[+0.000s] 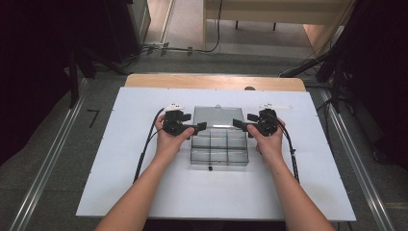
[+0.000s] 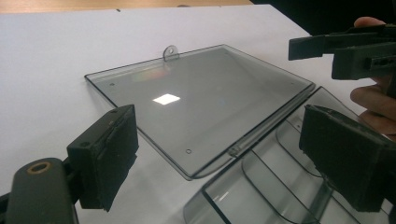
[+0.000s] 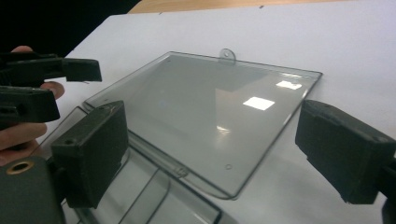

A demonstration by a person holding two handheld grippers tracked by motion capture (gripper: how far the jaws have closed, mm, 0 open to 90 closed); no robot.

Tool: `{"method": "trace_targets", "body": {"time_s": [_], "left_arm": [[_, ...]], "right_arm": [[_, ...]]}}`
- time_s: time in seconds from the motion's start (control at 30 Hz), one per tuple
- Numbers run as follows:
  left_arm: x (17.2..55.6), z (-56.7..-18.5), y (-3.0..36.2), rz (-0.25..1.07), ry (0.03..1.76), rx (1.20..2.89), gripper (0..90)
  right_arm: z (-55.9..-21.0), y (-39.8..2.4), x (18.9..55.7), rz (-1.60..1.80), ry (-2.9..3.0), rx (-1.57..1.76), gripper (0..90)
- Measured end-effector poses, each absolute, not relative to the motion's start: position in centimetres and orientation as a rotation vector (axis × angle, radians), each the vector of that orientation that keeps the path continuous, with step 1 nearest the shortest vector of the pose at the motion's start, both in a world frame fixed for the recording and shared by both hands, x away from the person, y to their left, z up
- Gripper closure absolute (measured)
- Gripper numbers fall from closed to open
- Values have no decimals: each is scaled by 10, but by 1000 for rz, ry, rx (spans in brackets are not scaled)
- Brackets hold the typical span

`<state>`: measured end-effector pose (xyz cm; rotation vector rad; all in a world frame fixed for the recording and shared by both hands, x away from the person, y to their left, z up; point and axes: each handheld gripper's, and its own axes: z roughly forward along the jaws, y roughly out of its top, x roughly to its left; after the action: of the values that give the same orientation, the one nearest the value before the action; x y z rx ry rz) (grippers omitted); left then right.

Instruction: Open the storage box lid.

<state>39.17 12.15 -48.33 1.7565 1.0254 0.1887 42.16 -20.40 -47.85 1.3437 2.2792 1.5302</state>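
Clear box (image 1: 220, 144), lid flat open, between both spread hand-held grippers.

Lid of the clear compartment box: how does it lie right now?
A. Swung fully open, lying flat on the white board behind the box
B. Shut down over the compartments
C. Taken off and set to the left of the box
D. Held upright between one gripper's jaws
A: the lid lies flat on the white board, joined along its hinge to the open compartment box, with no jaws on it.
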Motion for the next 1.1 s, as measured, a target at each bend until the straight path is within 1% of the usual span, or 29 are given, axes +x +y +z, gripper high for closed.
{"method": "trace_targets", "body": {"time_s": [0.13, 0.17, 0.23, 0.3, 0.37, 0.57, 0.73, 0.97, 1.1], "left_arm": [[386, -477, 121, 167, 1012, 1750, 76], [385, -476, 120, 164, 1009, 1752, 64], [382, -473, 119, 168, 993, 1754, 63], [380, -471, 119, 174, 987, 1751, 37], [378, -469, 120, 178, 978, 1744, 37], [373, -470, 122, 188, 969, 1744, 18], [367, -470, 125, 158, 950, 1738, 18], [352, -462, 127, 164, 898, 1747, 9], [343, -459, 128, 172, 878, 1741, 9]], "right_arm": [[-473, -202, 414, 1533, 2305, 1291, 59], [-471, -202, 411, 1531, 2306, 1272, 36], [-470, -202, 409, 1531, 2306, 1262, 35], [-469, -203, 406, 1541, 2306, 1256, 13], [-467, -203, 403, 1544, 2307, 1249, 3], [-461, -203, 391, 1551, 2312, 1190, 0], [-455, -202, 378, 1546, 2315, 1134, 0], [-450, -197, 353, 1482, 2327, 1057, 0], [-448, -196, 341, 1504, 2338, 1024, 0]]}}
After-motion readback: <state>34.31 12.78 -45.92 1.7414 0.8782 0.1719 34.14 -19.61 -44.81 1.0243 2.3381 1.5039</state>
